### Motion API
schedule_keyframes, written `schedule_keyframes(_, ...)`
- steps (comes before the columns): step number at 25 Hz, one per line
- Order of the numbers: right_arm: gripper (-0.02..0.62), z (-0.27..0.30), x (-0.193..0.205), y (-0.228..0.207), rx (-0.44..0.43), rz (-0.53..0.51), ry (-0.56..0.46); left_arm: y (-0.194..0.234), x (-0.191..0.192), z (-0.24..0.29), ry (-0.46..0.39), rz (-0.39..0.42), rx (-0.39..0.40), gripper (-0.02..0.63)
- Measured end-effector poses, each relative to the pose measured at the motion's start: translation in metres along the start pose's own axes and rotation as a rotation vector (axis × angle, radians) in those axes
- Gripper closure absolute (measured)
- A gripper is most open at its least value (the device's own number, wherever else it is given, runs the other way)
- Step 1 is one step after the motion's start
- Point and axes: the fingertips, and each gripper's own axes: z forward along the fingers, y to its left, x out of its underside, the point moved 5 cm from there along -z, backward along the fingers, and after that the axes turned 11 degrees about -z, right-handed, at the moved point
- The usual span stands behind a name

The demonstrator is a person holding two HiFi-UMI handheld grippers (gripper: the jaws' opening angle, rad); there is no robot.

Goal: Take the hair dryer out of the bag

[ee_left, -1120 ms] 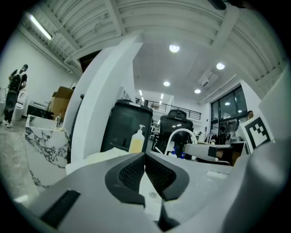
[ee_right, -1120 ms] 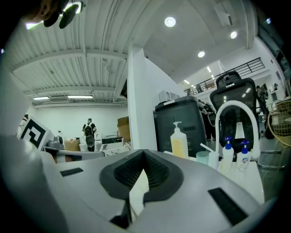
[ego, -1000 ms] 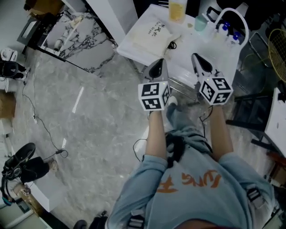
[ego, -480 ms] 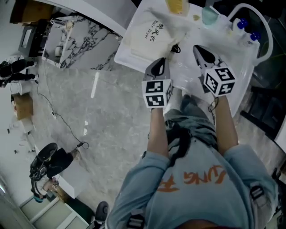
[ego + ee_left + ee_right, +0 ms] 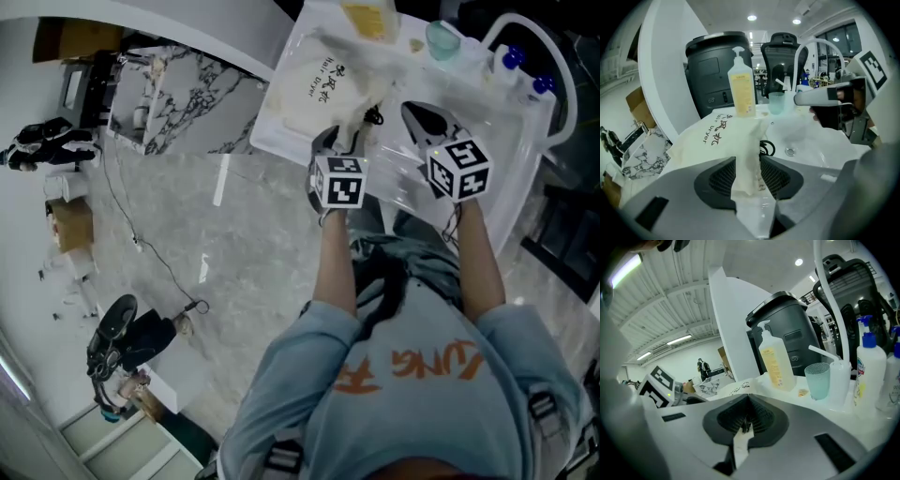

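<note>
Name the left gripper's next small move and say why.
Probably close the left gripper on the bag flap. Its jaws are opening, and the cream fabric edge by the bag's mouth stands between them, unpinched; a black cord shows just behind. Gripping there would hold the mouth for the shut right gripper.

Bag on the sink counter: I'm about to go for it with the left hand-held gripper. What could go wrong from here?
1. The left hand-held gripper has its jaws opening with only a thin fold of the bag between them; closing there may lift the whole bag, not open it.
2. The soap bottle and cup stand just behind the bag; a tug could topple them.
3. The black cord looped beside the fold could snag.
</note>
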Motion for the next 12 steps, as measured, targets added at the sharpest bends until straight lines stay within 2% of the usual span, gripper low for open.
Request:
schedule_keyframes(3,0.594,-0.001,0.002,0.006,-0.066,-0.173,0.085,0.004,-0.002,0.014,0.014,-0.017,-0.034,0.453)
schedule_keyframes(4,0.594,-0.002,0.003,0.006,-0.085,-0.223,0.112,0.004,-0.004,0.017,0.020,-0.017,-0.048,0.469)
schedule_keyframes(5,0.594,-0.003,0.005,0.003,-0.096,-0.246,0.126,0.005,-0.007,0.018,0.019,-0.017,-0.063,0.515)
schedule_keyframes(7,0.593,-0.001,0.009,-0.005,-0.102,-0.232,0.127,0.008,-0.014,0.020,-0.001,-0.022,-0.083,0.582)
schedule_keyframes(12,0.549,0.023,0.023,0.009,-0.181,-0.193,0.179,0.020,-0.029,0.012,-0.056,-0.110,-0.055,0.586)
